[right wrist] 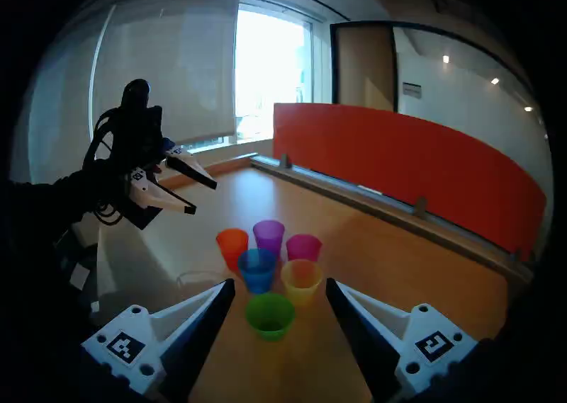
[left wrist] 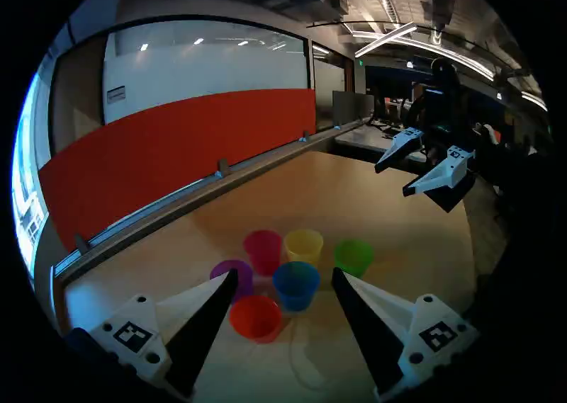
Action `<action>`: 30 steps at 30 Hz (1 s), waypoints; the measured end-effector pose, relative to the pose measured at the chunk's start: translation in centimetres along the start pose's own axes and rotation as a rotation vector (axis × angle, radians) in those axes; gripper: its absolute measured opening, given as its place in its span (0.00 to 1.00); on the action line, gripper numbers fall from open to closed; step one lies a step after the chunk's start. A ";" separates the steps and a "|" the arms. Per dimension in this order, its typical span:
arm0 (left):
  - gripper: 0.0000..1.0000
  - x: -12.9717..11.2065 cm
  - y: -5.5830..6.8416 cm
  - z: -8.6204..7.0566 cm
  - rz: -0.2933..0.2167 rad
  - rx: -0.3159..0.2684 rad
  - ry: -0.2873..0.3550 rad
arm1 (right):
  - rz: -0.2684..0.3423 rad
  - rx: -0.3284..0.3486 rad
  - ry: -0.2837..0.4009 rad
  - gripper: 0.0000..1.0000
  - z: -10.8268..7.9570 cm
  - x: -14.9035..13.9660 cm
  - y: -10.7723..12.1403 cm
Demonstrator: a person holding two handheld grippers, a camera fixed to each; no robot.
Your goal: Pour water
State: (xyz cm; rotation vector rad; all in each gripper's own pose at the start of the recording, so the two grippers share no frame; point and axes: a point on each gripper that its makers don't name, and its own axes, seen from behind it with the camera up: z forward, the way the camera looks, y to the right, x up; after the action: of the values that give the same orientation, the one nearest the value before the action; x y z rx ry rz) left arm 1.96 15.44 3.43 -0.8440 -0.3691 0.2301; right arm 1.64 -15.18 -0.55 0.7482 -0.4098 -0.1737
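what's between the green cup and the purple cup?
The blue cup, in the right gripper view: green cup nearest, purple cup behind it.

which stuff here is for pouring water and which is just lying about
For the job: orange plastic cup, blue plastic cup, purple plastic cup, magenta plastic cup, yellow plastic cup, green plastic cup.
Just around: red partition panel, white roller blind.
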 end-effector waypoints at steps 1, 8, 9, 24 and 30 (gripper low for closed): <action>0.98 -0.3 0.1 0.3 0.003 -0.005 -0.008 | 0.001 0.001 -0.004 0.99 0.2 -0.3 0.0; 0.98 -2.3 0.8 2.4 0.023 -0.036 -0.060 | 0.011 0.013 -0.036 1.00 1.5 -2.5 0.0; 0.98 -2.6 0.9 2.7 0.025 -0.041 -0.068 | 0.012 0.016 -0.040 1.00 1.7 -2.8 0.0; 0.99 -5.4 1.6 6.0 0.037 -0.095 -0.149 | 0.020 0.048 -0.087 1.00 3.6 -5.5 -0.5; 0.99 -6.4 1.7 7.4 0.048 -0.102 -0.181 | 0.028 0.047 -0.095 1.00 3.7 -6.0 -0.2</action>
State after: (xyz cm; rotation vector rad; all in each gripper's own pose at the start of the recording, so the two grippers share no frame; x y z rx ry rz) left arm -7.01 19.43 5.16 -0.9361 -0.5338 0.3357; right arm -5.34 -15.90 -0.01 0.7825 -0.5159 -0.1743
